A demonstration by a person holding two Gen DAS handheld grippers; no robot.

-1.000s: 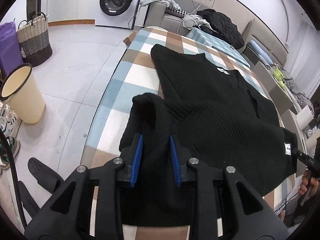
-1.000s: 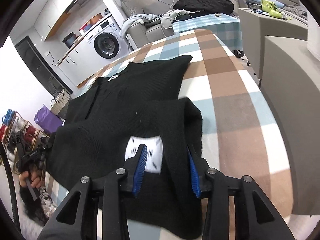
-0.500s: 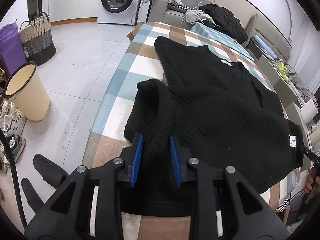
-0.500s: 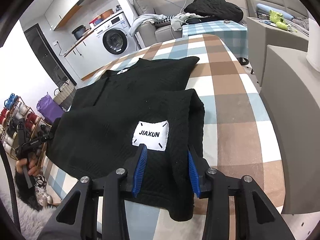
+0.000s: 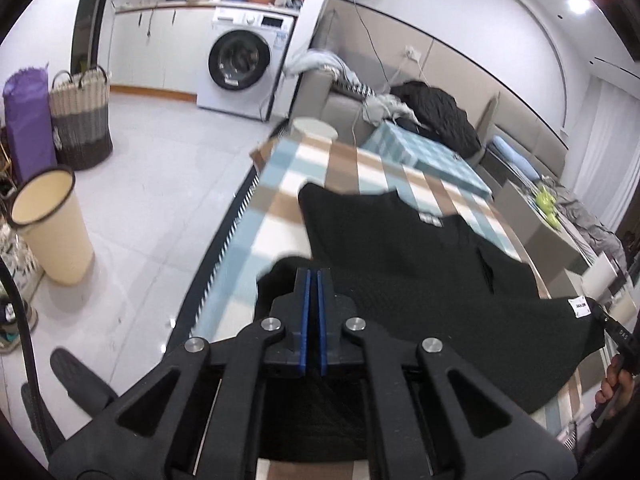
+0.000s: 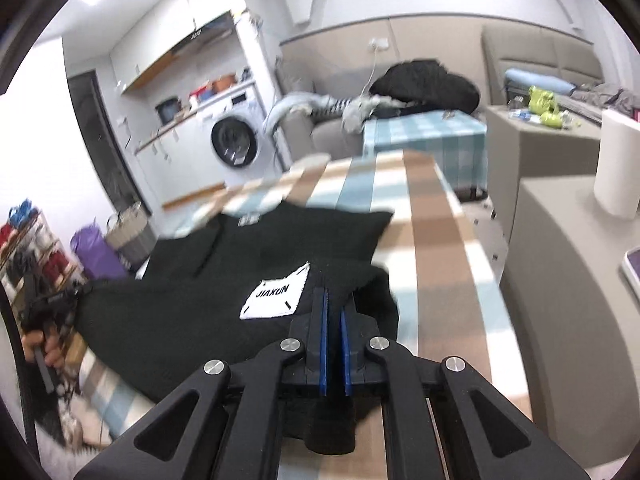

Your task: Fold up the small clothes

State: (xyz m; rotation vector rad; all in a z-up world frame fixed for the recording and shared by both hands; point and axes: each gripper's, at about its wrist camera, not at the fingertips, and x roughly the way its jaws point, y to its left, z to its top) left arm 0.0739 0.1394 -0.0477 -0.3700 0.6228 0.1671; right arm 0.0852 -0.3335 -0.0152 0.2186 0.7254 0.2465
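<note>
- Gripping a bunched corner of the black ribbed knit sweater (image 5: 420,292), the left gripper (image 5: 313,280) is showing its blue pads nearly together, with dark fabric pinched between them.
- Clamping the opposite hem corner, the right gripper (image 6: 333,304) is holding its blue pads narrowly apart on a fold of the same sweater (image 6: 240,264), just beside the white rectangular "JIAXUN" label (image 6: 276,296).
- The sweater is lying spread across the tabletop covered in a brown, blue and white checked cloth (image 5: 348,164); its near edge is hanging lifted between the two grippers, while the collar end is resting flat farther away.
- A small white neck tag (image 5: 430,220) is showing at the collar.
- In the right wrist view, the person's left hand (image 6: 38,344) is wrapping the handle of the other gripper at the frame's left edge.
- A white front-loading washing machine (image 5: 240,68) is standing against the far wall.
- A cream plastic bin with a dark rim (image 5: 52,224) is standing on the pale tiled floor, well apart from the tabletop.
</note>
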